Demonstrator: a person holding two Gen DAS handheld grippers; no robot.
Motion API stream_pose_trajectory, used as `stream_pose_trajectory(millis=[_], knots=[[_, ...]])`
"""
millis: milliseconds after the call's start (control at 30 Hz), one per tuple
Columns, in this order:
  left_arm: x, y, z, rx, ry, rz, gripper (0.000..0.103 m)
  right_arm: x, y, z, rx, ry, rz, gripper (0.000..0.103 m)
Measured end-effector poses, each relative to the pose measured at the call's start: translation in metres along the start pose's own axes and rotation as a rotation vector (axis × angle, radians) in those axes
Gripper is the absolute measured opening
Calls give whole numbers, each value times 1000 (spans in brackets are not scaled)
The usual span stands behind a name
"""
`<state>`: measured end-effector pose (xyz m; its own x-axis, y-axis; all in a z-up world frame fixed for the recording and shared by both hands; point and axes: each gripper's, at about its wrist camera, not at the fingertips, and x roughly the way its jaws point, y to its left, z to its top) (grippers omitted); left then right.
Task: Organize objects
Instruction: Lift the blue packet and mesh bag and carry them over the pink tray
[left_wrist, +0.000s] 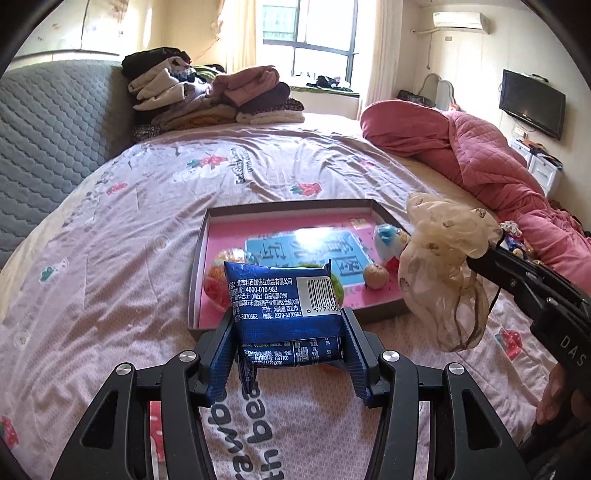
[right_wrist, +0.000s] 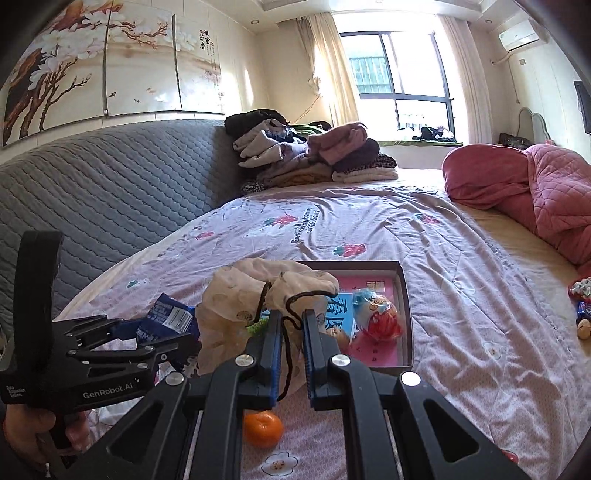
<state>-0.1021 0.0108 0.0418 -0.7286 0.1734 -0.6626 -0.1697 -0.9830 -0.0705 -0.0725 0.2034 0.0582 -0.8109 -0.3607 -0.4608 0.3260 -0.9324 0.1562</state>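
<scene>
Blue snack packet sits pinched in the left gripper, while the right gripper, fingers pressed on the drawstring pouch, holds it up at three o'clock, likely for loading.

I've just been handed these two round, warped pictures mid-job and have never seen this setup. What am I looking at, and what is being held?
No robot here: a person holds a handheld two-finger gripper in each hand, each with a wide-angle camera looking along its fingers.

The left-wrist view shows the left gripper clamped on a blue snack packet. The right-wrist view shows the right gripper shut on the black drawstring of a cream cloth bag.

Both hang over a bed. On it lie a shallow box with small toys and snacks inside, and a loose orange on the sheet.
</scene>
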Motion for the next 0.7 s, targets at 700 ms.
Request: stream_pose_trajectory(millis=[700], knots=[[-1, 7, 45, 0, -81, 24, 55, 14, -5, 36, -43, -78, -38, 11]])
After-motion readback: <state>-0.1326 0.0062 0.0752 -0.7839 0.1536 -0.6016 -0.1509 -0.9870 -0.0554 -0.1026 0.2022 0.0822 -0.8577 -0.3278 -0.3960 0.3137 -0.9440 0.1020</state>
